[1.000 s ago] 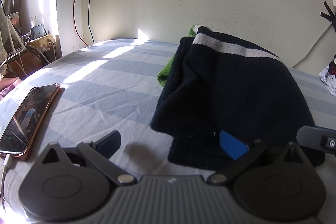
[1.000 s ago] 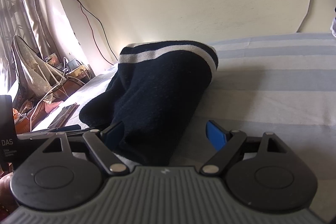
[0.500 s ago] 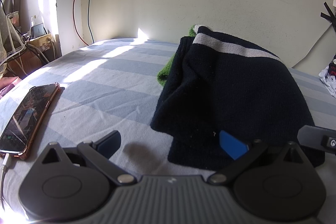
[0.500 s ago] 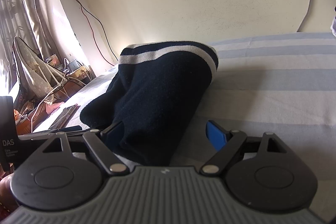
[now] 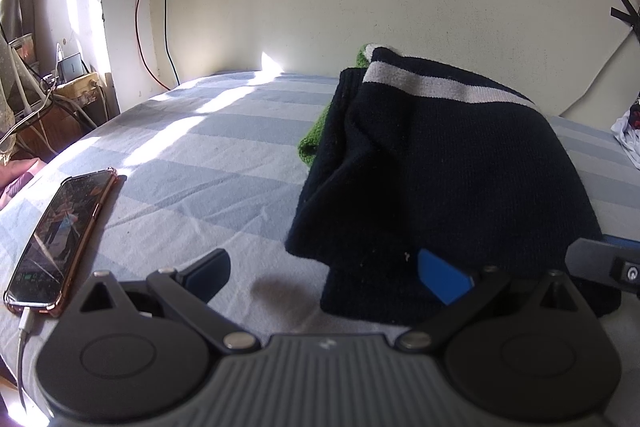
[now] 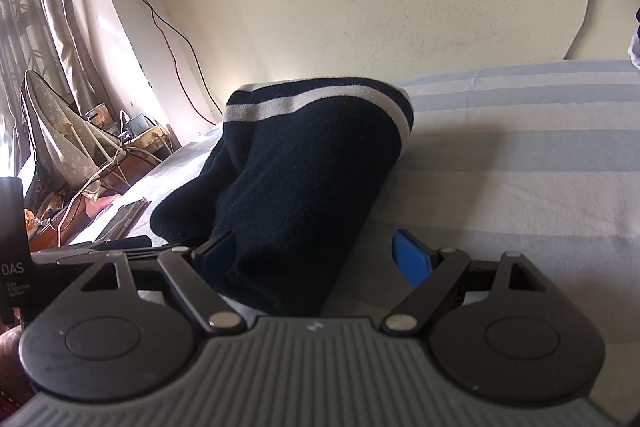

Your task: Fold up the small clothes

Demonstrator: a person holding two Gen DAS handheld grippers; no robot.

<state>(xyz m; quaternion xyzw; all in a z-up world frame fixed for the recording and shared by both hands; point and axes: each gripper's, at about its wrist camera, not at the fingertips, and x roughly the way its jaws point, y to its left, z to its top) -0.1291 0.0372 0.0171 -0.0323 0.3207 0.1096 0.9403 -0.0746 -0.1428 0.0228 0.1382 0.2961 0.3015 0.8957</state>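
A folded dark navy knit garment (image 5: 448, 163) with a grey-white stripe lies on the striped bed sheet (image 5: 208, 155); a bit of green cloth (image 5: 316, 135) pokes out from under its far left side. My left gripper (image 5: 324, 269) is open at the garment's near left corner, one blue pad (image 5: 440, 277) over the knit. In the right wrist view the same garment (image 6: 304, 163) fills the middle. My right gripper (image 6: 312, 253) is open around its near end, and its left finger is partly hidden by the cloth.
A phone (image 5: 60, 235) in a rose-gold case lies on the sheet at the left with a cable plugged in. Clutter, cables and a wooden stand (image 6: 92, 163) are beyond the bed's left edge. White cloth (image 5: 628, 139) lies at the far right. A wall stands behind the bed.
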